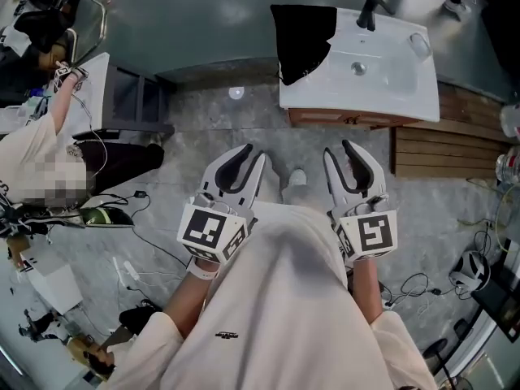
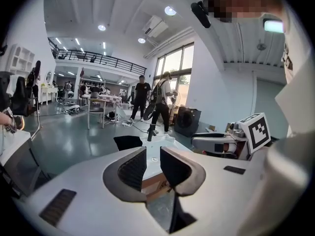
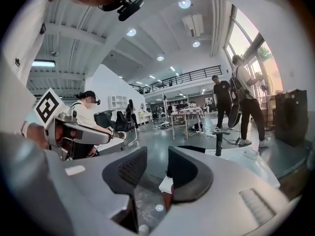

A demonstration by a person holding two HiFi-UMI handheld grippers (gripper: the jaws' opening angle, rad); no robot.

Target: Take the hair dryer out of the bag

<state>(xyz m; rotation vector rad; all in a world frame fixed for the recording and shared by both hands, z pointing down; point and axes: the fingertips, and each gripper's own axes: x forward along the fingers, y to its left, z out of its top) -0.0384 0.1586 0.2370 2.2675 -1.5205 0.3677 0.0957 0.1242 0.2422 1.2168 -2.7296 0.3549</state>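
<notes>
left gripper [image 1: 252, 154] was held out in front of the person's cream shirt [image 1: 284, 299], above the grey floor [image 1: 203, 128], jaws only a narrow gap apart and nothing between them (just the sink unit's front seen through the gap). right gripper [image 1: 339, 149] was beside it, not touching it, jaws a bit wider apart, also empty. both pointed toward the white sink unit [image 1: 390, 88] ahead and neither touched it. black bag [image 1: 302, 39] lay draped over the sink unit's left end, its lower corner hanging past the front edge. hair dryer could not be made out in any view. black faucet [image 1: 370, 10] stood at the back of the basin. wooden slats [image 1: 447, 149] lay on the floor right of the unit. a seated person [image 1: 28, 149] was at far left, cables [image 1: 154, 246] trailing over the floor nearby
</notes>
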